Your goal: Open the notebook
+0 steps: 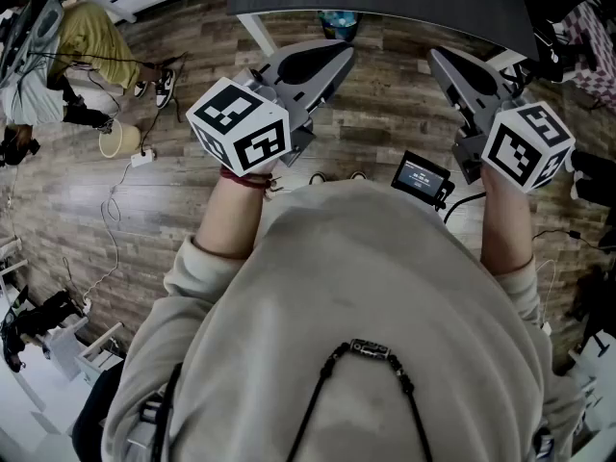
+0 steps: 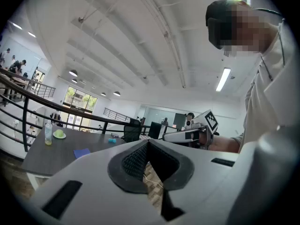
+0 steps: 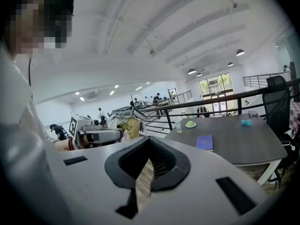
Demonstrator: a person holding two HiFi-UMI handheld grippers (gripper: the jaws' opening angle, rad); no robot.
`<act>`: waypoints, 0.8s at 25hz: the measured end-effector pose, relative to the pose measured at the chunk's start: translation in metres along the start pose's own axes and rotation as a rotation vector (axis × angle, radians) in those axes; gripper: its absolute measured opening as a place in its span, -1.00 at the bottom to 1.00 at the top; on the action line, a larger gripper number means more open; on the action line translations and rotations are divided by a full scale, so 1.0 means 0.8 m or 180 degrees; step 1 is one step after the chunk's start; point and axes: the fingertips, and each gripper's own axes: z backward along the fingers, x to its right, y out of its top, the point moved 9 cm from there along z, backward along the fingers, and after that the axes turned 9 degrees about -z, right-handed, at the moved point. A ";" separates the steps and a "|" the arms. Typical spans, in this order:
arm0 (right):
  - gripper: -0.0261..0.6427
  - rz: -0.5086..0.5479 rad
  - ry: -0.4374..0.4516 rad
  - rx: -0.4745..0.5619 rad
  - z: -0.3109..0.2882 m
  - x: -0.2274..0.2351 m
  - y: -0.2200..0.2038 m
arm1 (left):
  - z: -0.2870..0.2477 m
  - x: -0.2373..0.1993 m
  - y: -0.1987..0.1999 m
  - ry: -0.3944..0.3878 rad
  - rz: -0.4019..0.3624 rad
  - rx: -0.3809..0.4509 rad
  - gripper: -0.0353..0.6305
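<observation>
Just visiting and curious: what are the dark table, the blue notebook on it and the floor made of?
The table has a dark grey matte top, flat and even, likely laminate or painted board. The blue notebook has a smooth cover, card or plastic; it is too small to tell. The floor is planks in mixed brown-grey strips with wood grain, perhaps laminate or vinyl rather than solid wood.

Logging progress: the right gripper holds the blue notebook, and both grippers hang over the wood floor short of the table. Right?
No. The right gripper view shows the right gripper shut on nothing and the blue notebook lying on the table ahead. Both grippers do hang over the wood floor short of it.
</observation>
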 end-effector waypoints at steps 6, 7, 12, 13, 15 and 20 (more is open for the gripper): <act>-0.88 -0.0027 0.0050 -0.0020 0.012 0.006 -0.007 | -0.005 0.008 0.002 0.0035 -0.0014 -0.0019 -0.89; -0.88 -0.0066 0.0084 -0.0008 0.012 0.009 -0.007 | -0.006 0.009 0.001 0.0037 -0.0006 -0.0036 -0.89; -0.87 -0.0292 0.0163 0.0029 0.008 0.035 -0.026 | -0.017 0.012 -0.020 0.0073 0.0101 -0.0122 -0.89; -0.87 -0.0331 0.0162 0.0016 0.011 0.039 -0.032 | -0.018 0.015 -0.024 0.0050 0.0124 -0.0129 -0.89; -0.87 -0.0408 0.0153 0.0036 0.016 0.046 -0.037 | -0.023 0.020 -0.024 -0.0050 0.0131 -0.0122 -0.89; -0.87 -0.0572 0.0120 0.0057 0.032 0.067 -0.047 | -0.040 0.035 -0.025 -0.0140 0.0188 -0.0231 -0.89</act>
